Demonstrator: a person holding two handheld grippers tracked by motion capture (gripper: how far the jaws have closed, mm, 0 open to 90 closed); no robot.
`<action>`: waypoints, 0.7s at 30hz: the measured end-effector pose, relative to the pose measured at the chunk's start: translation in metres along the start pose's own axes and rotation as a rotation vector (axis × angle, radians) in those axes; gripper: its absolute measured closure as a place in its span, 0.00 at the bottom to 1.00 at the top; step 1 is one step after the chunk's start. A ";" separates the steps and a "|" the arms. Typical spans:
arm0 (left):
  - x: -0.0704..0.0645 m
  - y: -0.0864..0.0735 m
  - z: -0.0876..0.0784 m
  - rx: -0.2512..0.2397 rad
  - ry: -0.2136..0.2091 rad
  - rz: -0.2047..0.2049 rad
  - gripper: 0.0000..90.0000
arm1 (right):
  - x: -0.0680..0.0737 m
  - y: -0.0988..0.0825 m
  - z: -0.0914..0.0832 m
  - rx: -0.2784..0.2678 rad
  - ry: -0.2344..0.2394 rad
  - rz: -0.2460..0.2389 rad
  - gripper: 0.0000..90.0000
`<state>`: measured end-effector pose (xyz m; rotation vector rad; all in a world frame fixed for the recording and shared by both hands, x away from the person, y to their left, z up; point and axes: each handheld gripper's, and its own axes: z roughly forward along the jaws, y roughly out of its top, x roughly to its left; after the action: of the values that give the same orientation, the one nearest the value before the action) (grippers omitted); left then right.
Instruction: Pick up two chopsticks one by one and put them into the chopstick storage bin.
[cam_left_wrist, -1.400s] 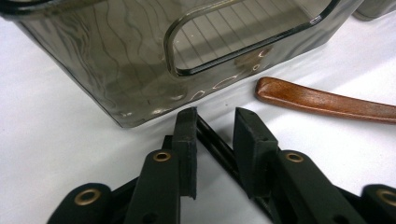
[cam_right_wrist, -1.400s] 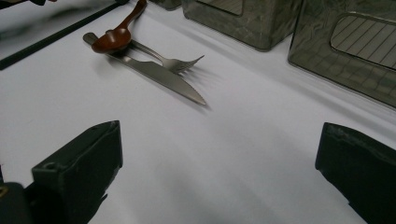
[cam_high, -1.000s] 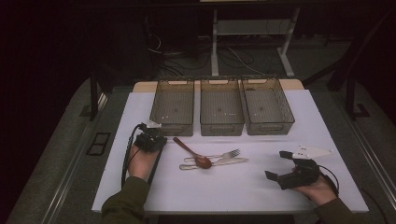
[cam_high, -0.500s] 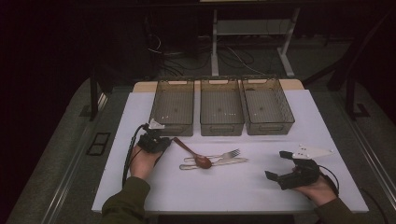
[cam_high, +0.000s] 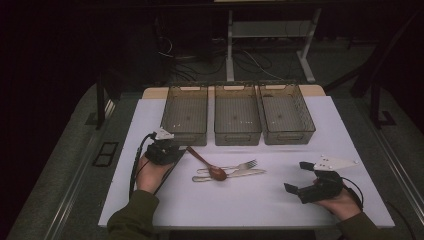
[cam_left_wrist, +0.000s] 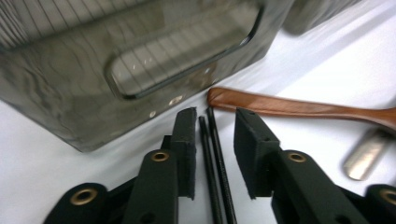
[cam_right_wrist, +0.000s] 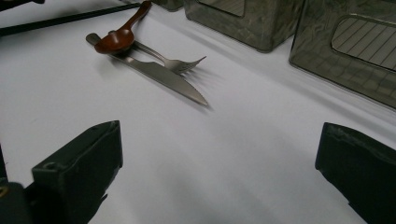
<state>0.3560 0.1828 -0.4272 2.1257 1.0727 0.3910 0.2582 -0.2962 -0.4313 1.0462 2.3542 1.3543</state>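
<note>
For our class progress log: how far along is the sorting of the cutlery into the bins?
Done: nothing, the three bins look empty. In hand: the left gripper, jaws just opening, points at the wooden spoon handle; two chopsticks lie between its jaws. Left: spoon, fork and knife lie on the table; the right gripper rests open.
</note>
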 end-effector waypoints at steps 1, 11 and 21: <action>-0.001 0.000 -0.004 -0.011 -0.006 0.005 0.72 | 0.000 0.000 0.000 0.000 0.001 0.000 0.00; -0.008 -0.012 -0.029 -0.080 -0.112 0.012 0.52 | 0.001 -0.001 0.001 -0.006 0.007 0.000 0.00; -0.011 -0.031 -0.052 -0.119 -0.149 0.030 0.41 | 0.001 -0.004 0.008 0.021 0.019 -0.002 0.00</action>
<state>0.3030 0.2111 -0.4122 2.0328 0.9111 0.2973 0.2596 -0.2921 -0.4389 1.0403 2.3871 1.3477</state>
